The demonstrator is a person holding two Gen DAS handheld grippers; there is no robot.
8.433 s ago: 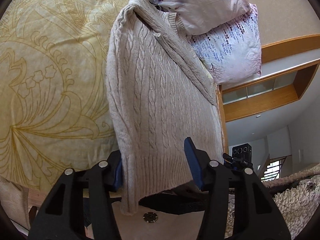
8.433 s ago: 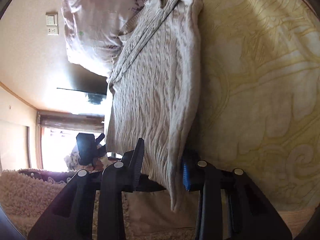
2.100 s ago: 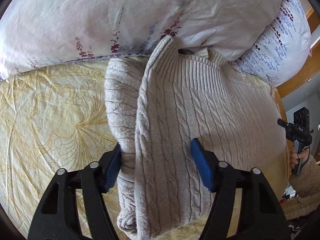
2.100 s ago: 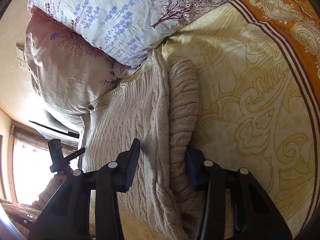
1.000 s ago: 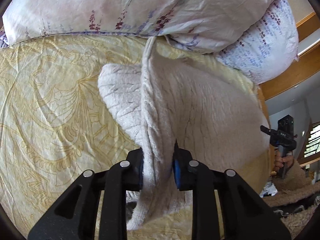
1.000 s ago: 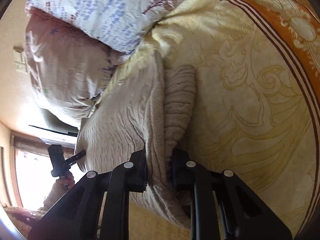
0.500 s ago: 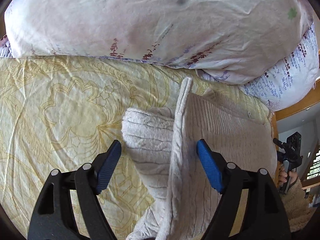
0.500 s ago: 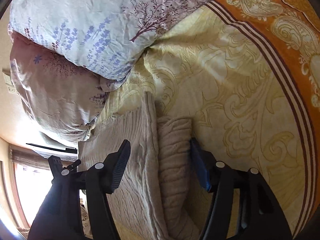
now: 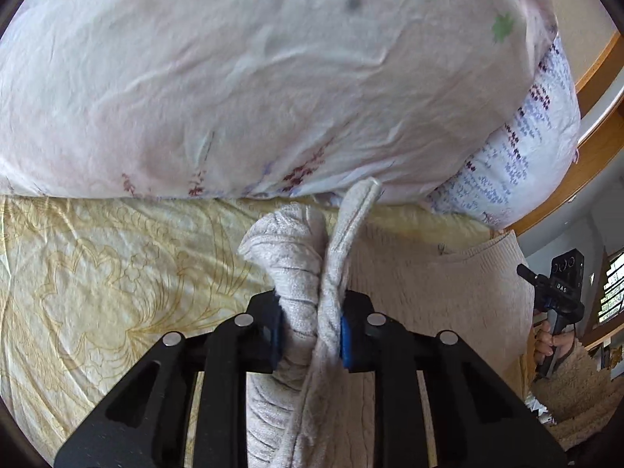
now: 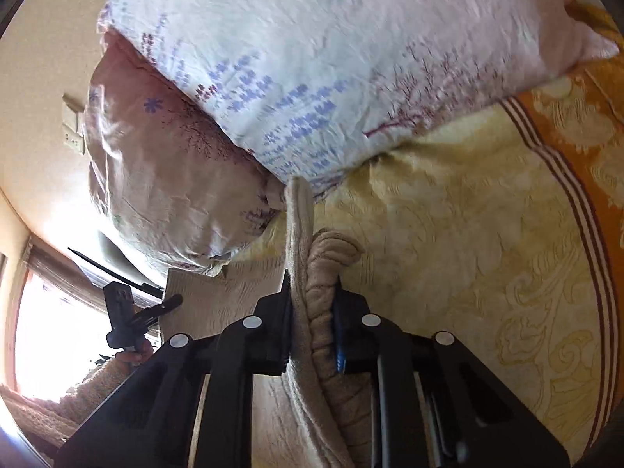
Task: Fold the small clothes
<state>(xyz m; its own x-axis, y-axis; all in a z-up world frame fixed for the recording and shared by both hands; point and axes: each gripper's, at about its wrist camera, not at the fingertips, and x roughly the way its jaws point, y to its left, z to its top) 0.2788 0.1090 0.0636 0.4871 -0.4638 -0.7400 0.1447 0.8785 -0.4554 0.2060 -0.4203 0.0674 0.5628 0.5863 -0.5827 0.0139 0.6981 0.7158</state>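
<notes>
Both tongs have just been closing and are now pinching bunched layers of the beige cable-knit sweater (image 9: 304,273): the left tongs (image 9: 310,329) and the right tongs (image 10: 310,325) are each gripping a folded side edge. The sweater is lying on the yellow patterned bed (image 9: 97,273) just below the floral pillows (image 9: 273,78), its sides seemingly already folded in. A crosswise fold probably remains.

I see a bed dressed in a yellow patterned bedspread (image 9: 97,273) with an orange border (image 10: 585,148) at the right of the right wrist view. Floral pillows (image 9: 253,78) fill the top of both frames. A beige wall with a switch plate (image 10: 72,128) sits upper left; a bright window (image 10: 50,335) glares lower left. Wooden trim (image 9: 596,109) runs along the left view's right edge.
</notes>
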